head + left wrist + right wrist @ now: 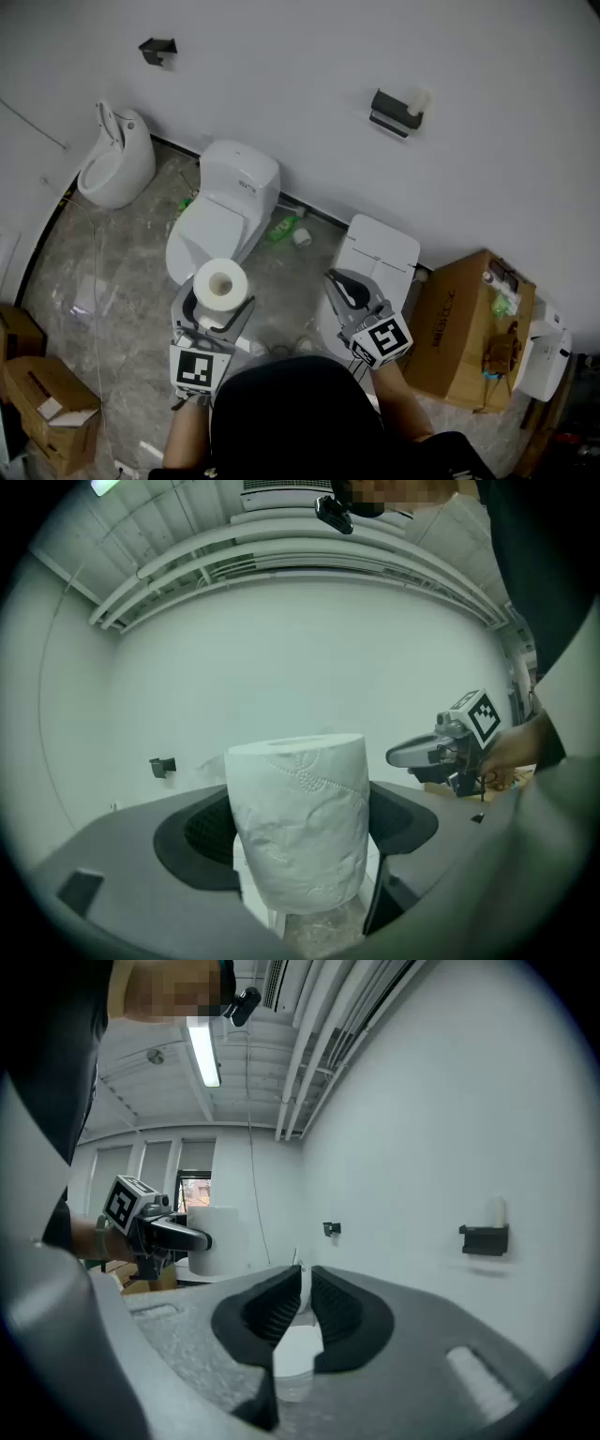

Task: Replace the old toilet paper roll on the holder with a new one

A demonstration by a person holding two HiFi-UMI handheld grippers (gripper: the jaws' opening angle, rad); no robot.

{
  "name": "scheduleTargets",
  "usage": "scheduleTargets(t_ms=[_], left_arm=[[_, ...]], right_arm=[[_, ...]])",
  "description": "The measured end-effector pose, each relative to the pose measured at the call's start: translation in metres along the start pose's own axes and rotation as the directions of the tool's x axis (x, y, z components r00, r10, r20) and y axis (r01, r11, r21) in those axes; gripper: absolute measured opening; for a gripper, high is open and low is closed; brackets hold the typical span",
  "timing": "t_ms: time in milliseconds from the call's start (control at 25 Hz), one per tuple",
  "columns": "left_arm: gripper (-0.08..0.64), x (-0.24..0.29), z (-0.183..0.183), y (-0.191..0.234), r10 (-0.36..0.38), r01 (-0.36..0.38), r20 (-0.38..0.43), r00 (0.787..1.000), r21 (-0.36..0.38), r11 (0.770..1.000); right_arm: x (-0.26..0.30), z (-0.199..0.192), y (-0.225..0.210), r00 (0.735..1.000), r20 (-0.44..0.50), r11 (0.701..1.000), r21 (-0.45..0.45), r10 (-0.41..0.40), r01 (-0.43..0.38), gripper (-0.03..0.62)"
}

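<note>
A full white toilet paper roll (pixel 221 283) stands upright between the jaws of my left gripper (pixel 217 300), which is shut on it. In the left gripper view the roll (pixel 300 822) fills the gap between the black pads (pixel 202 841). My right gripper (pixel 335 279) is shut with nothing in it, and its ribbed pads (pixel 272 1307) meet. Far up the white wall, a black holder (pixel 394 113) carries a small pale remnant of the old roll (pixel 419 100). The right gripper view shows that holder (pixel 485 1238) ahead to the right. Both grippers are well short of it.
A white toilet (pixel 225 208) lies ahead of the left gripper, a second toilet (pixel 378 255) by the right one, and a urinal (pixel 118 156) at far left. A cardboard box (pixel 469 323) stands at right, with more boxes (pixel 49 405) at lower left. A second black bracket (pixel 157 47) is on the wall.
</note>
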State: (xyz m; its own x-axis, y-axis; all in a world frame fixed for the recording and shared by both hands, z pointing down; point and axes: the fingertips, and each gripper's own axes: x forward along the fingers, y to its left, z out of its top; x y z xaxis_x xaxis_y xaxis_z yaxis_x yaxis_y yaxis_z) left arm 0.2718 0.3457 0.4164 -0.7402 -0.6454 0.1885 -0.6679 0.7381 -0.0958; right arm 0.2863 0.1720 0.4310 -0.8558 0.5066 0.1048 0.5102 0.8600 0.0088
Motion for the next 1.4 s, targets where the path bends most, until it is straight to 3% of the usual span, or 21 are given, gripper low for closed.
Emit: scheduleTargets(t_ms=[240, 400, 520, 640, 720, 920, 1040, 1200, 1400], left_arm=[[0.416, -0.015, -0.013, 0.033, -0.015, 0.015, 0.019, 1.0, 0.03, 0.999], [0.416, -0.027, -0.023, 0.053, -0.015, 0.015, 0.013, 1.0, -0.009, 1.0], [0.416, -0.029, -0.034, 0.067, -0.03, 0.029, 0.016, 0.999, 0.024, 0.999], [0.416, -0.023, -0.038, 0.076, -0.029, 0.029, 0.001, 1.0, -0.01, 1.0], [0.416, -0.015, -0.041, 0.081, -0.039, 0.039, -0.001, 0.999, 0.008, 0.999], [0.416, 0.022, -0.046, 0.096, -0.036, 0.036, -0.022, 0.999, -0.018, 0.999], [0.416, 0.056, -0.046, 0.11, -0.05, 0.05, -0.017, 0.999, 0.045, 0.998], [0.416, 0.115, -0.039, 0.123, -0.047, 0.047, -0.041, 0.998, -0.001, 0.999], [0.416, 0.203, -0.026, 0.14, -0.087, 0.089, -0.033, 0.996, 0.067, 0.994]], right_arm=[[0.028, 0.001, 0.026, 1.0, -0.005, 1.0, -0.013, -0.003, 0.003, 0.031], [0.038, 0.003, 0.034, 0.999, 0.018, 0.999, -0.003, -0.033, 0.034, 0.031], [0.042, -0.001, 0.031, 0.997, 0.011, 0.997, 0.012, -0.075, 0.074, 0.031], [0.048, -0.007, 0.021, 0.995, 0.001, 0.993, 0.046, -0.104, 0.104, 0.031], [0.055, -0.013, 0.012, 0.993, -0.011, 0.991, 0.059, -0.119, 0.119, 0.031], [0.085, -0.022, -0.022, 0.991, -0.013, 0.988, 0.079, -0.131, 0.132, 0.031], [0.109, -0.023, -0.051, 0.992, -0.011, 0.988, 0.087, -0.129, 0.129, 0.031], [0.142, -0.024, -0.104, 0.991, -0.015, 0.986, 0.096, -0.133, 0.133, 0.031], [0.182, -0.016, -0.177, 0.99, -0.015, 0.984, 0.108, -0.138, 0.139, 0.031]])
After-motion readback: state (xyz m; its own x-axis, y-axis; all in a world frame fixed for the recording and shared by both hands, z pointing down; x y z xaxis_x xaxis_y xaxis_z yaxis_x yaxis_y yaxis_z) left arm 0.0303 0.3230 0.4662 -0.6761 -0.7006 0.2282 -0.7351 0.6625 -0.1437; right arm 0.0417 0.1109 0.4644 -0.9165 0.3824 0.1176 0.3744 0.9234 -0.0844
